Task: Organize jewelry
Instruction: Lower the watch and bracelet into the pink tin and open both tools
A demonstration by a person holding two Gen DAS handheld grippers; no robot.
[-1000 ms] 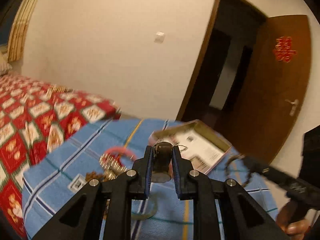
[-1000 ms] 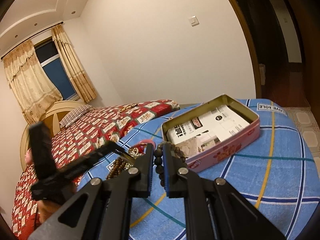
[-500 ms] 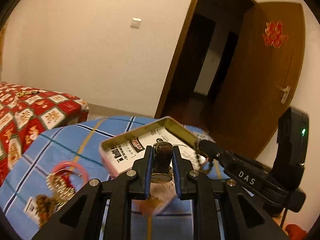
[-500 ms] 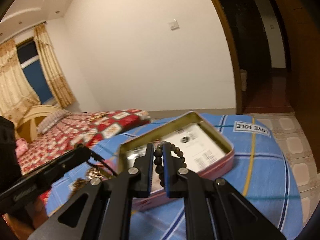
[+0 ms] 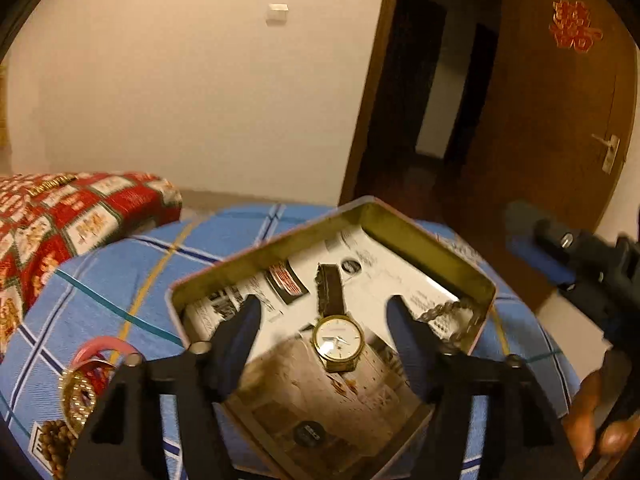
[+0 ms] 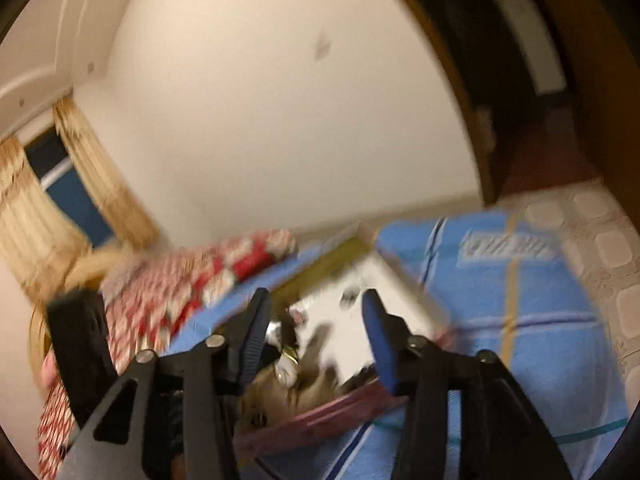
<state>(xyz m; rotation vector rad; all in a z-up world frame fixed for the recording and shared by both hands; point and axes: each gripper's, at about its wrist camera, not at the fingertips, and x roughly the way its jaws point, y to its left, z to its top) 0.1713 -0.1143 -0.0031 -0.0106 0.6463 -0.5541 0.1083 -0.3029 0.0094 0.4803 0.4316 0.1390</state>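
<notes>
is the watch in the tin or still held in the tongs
In the tin. The watch lies face up on the paper lining the tin, between the open left tongs, touching neither finger.

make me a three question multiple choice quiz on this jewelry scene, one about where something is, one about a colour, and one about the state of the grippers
1. Where does the gold watch lie?
A. Inside the open tin
B. On the red patterned bedspread
C. Clamped in the left gripper

2. What colour is the bangle on the checked cloth, left of the tin?
A. Green
B. Pink
C. Black

3. How do the two grippers stand?
A. Both shut
B. Only the left open
C. Both open

Answers:
1 A, the watch rests face up on the printed paper lining the tin, between the spread fingers of the left gripper and untouched by them.
2 B, a pink ring shows beside the gold jewelry at the left edge.
3 C, the left gripper and the right gripper both show a wide gap with nothing between the pads.
</notes>
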